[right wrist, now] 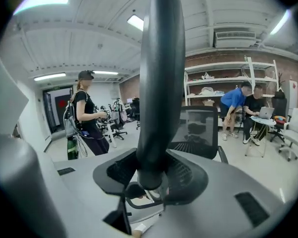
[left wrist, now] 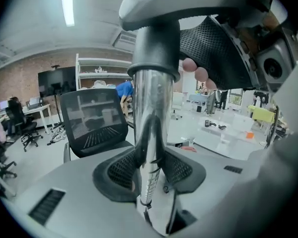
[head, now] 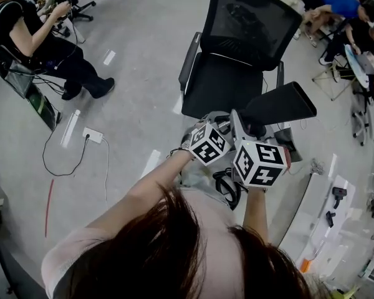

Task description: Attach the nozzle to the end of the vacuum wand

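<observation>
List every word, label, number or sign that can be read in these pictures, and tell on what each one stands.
None can be read.
Marker cubes: only black-and-white square patterns, no letters.
Vacuum wand: fine marks low on the shiny tube, too blurred to read.
Nozzle: plain dark, no print seen.

Dark hair [head: 156, 248], pale short-sleeved top [head: 68, 260], grey hand-held grippers [left wrist: 150, 175] [right wrist: 151, 175] with black-and-white marker cubes [head: 209, 144] [head: 259, 164].

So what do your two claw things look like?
Both are pale grey plastic. The left claw and right claw have black dimpled pads inside. Each carries a cube covered in black-and-white square markers. A black looped cable hangs beneath them. The person wears a pale short sleeve.
</observation>
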The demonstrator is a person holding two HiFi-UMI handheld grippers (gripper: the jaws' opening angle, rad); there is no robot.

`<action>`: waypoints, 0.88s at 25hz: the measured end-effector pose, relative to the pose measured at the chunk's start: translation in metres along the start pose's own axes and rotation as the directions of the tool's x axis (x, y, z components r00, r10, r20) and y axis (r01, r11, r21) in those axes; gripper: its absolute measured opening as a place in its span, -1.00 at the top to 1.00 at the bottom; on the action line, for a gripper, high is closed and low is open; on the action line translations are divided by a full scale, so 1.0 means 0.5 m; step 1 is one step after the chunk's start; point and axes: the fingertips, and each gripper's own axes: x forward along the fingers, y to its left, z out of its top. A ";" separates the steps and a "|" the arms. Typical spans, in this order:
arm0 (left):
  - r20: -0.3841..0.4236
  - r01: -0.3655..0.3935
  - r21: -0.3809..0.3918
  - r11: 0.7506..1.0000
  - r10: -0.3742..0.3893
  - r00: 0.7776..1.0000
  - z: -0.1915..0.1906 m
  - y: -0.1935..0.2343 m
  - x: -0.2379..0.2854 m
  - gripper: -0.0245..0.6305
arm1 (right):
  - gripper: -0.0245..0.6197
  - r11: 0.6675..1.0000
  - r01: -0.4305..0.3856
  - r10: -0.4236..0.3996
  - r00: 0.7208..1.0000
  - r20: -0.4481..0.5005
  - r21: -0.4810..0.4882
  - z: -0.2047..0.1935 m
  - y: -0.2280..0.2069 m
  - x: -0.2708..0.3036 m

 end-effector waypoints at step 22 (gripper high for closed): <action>0.023 0.112 0.021 0.993 -0.113 0.993 0.006 -0.021 -0.004 0.46 | 0.50 0.930 -0.367 0.367 0.930 0.012 -0.025 0.074 0.017 -0.064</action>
